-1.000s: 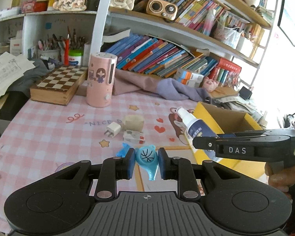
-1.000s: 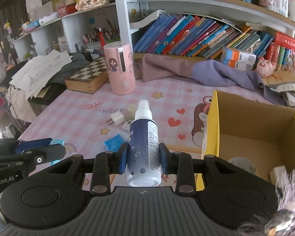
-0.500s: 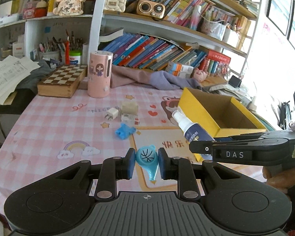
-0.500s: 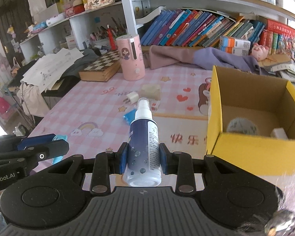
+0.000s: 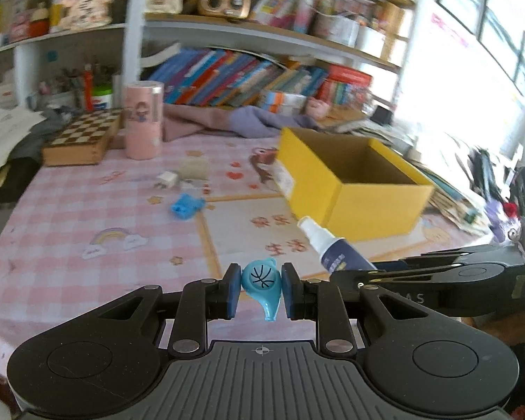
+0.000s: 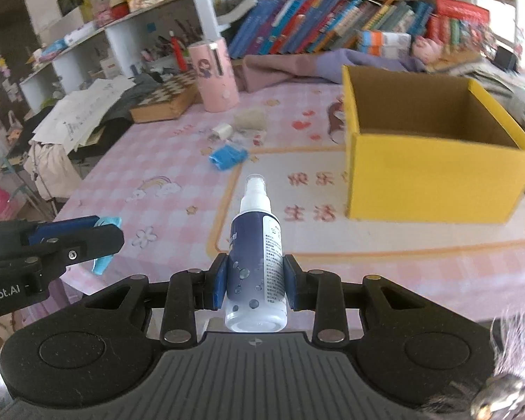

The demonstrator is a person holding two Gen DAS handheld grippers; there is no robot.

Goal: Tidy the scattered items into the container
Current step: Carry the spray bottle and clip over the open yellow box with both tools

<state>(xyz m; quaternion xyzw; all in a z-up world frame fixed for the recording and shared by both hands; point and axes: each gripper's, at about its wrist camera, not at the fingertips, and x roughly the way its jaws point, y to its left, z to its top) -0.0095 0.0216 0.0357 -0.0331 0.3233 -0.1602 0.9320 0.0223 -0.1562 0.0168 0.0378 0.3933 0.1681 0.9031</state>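
I have both loads in hand: the left tongs are clamped on a small blue whistle printed with a basketball, its round body pinched between the pads and its mouthpiece hanging below, while the right tongs grip a dark-blue spray bottle around its lower body, white nozzle pointing away from me. Both pairs hang above the near part of the desk, the yellow cardboard box ahead and to the right, its top open and what shows of its inside looking bare.

I judge the whistle light, hard and a little slick, best held across its round body as now. The bottle looks like stiff plastic, heavier if filled, and smooth enough to slip, so the grip low on the label seems sound, though the tall neck could tip on release.

Left on the pink checked cloth are a blue clip-like piece, a white plug, a beige block and something small beside it that I cannot make out. Behind stand a pink canister, a chessboard box, crumpled purple cloth and crowded bookshelves, with bright windows to the right.
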